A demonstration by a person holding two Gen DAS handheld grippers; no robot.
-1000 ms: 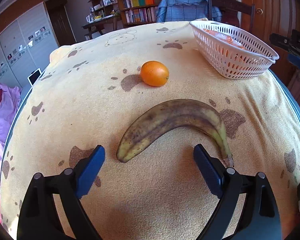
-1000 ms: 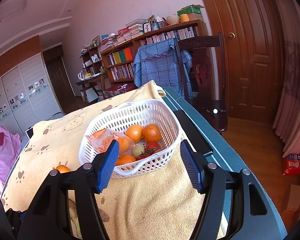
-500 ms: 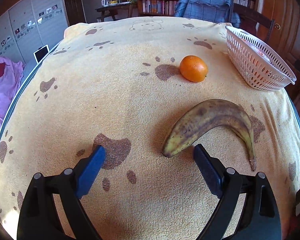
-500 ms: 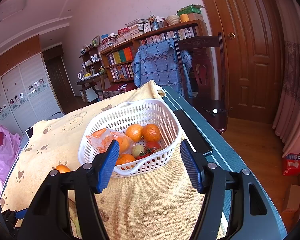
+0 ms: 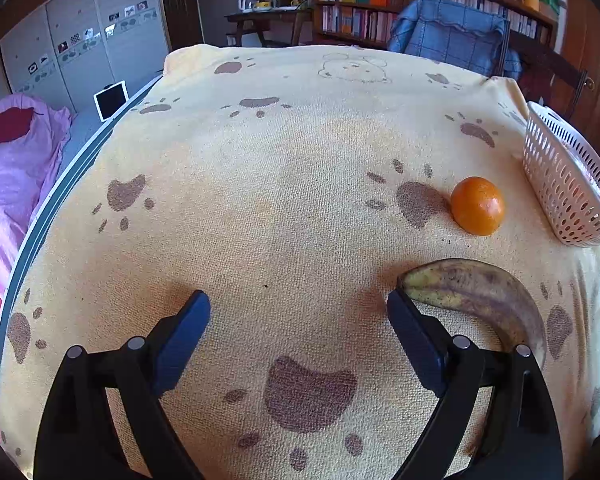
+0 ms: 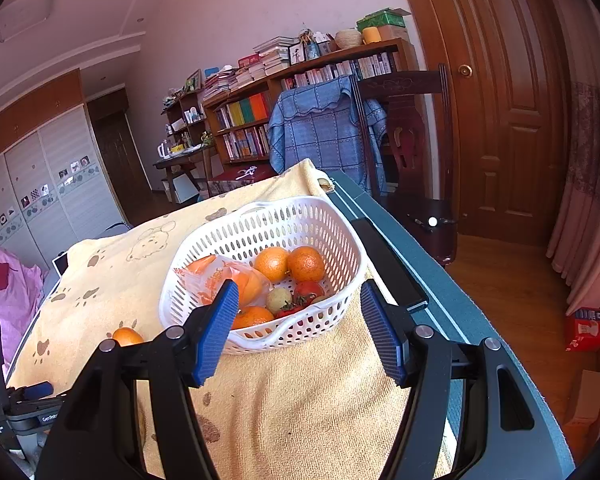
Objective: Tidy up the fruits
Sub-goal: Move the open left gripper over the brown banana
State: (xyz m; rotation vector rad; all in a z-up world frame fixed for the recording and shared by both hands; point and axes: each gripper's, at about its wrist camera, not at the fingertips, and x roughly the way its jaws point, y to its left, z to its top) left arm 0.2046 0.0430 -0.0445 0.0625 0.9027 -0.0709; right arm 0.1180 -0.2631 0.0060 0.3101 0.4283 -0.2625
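In the left wrist view a brown-spotted banana [image 5: 480, 296] lies on the yellow towel, its tip beside my right finger. A loose orange [image 5: 477, 205] sits beyond it, near the white basket [image 5: 564, 184] at the right edge. My left gripper [image 5: 298, 320] is open and empty over bare towel, left of the banana. In the right wrist view the white basket [image 6: 332, 220] holds oranges [image 6: 306, 263], tomatoes [image 6: 308, 292] and a bagged fruit. My right gripper [image 6: 298, 316] is open and empty, just in front of the basket. The loose orange [image 6: 127, 336] shows at the left.
A yellow paw-print towel [image 5: 260, 200] covers the table. A dark phone-like slab [image 6: 388, 264] lies on the bare table edge right of the basket. A chair with blue cloth [image 6: 324, 128] stands behind the table. Pink bedding [image 5: 12, 168] lies to the left.
My left gripper has swung left, so the banana and orange shifted from the middle to the right of its view. The right gripper has not moved.
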